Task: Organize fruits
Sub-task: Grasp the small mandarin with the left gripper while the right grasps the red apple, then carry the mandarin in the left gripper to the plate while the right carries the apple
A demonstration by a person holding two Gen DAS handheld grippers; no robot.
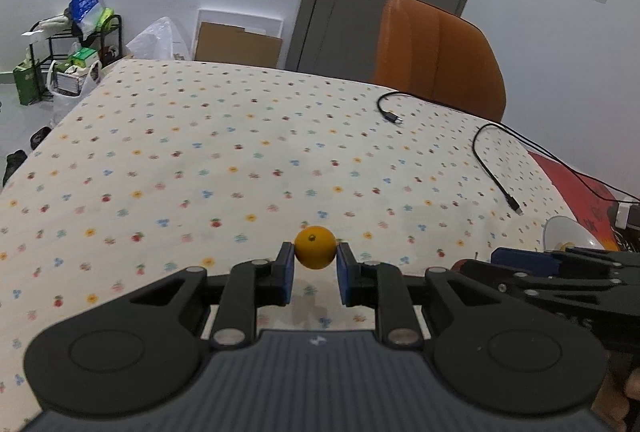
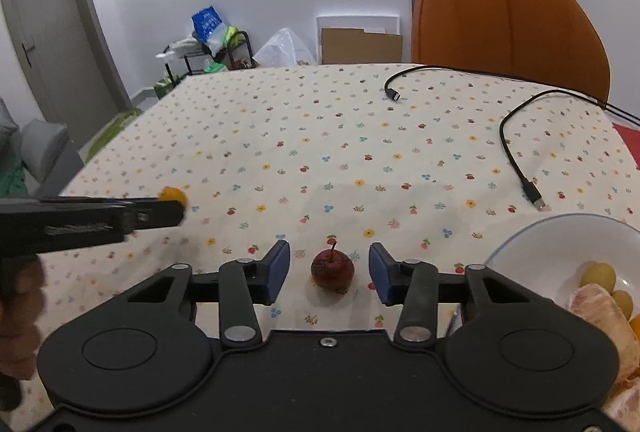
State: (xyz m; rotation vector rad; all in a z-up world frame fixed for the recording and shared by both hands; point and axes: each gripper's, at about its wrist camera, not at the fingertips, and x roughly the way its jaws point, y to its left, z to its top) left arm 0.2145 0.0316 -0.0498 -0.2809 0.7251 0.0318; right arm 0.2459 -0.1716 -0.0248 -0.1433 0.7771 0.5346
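A small orange fruit [image 1: 315, 247] is pinched between the blue pads of my left gripper [image 1: 315, 264], held above the flowered tablecloth. In the right wrist view the same orange fruit [image 2: 173, 195] shows at the tip of the left gripper, far left. A dark red fruit with a stem [image 2: 332, 268] sits on the cloth between the fingers of my right gripper [image 2: 329, 272], which stands open, its pads apart from the fruit on both sides. A white bowl [image 2: 560, 232] at the lower right holds peeled citrus segments and small yellow fruits.
Two black USB cables [image 2: 516, 156] lie on the right half of the table [image 2: 280, 136]. An orange chair [image 2: 508, 28] stands behind the far edge. The bowl [image 1: 568, 228] and a red mat [image 1: 576, 180] sit at the table's right side. A cluttered rack [image 1: 76, 44] is on the floor beyond.
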